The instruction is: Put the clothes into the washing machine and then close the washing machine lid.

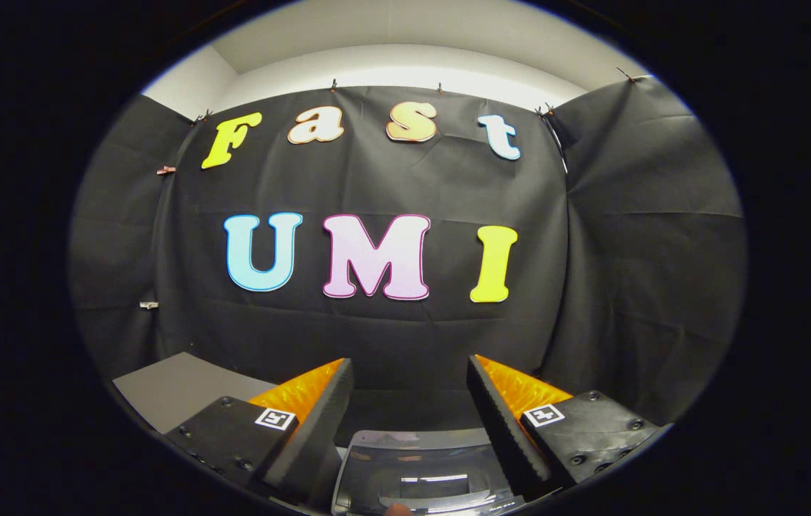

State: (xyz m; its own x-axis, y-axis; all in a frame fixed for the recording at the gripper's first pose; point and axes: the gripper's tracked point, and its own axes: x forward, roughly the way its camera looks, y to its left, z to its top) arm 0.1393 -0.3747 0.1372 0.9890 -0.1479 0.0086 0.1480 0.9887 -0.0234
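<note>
The gripper (409, 390) is held level, pointing straight at the booth's black cloth wall (391, 337), its 2 fingers spread wide with nothing between them. Low between the fingers, right under them, sits the washing machine (420, 476), showing a glossy, see-through lid (416, 466) that looks shut from here, though I can't be sure. I can't spot any clothes. A grey table surface (169, 390) lies beyond the left finger. I'd guess the lid is light, stiff and slippery, best taken by its front lip; the clothes should be soft and limp, so pinch a bunched fold.
</note>
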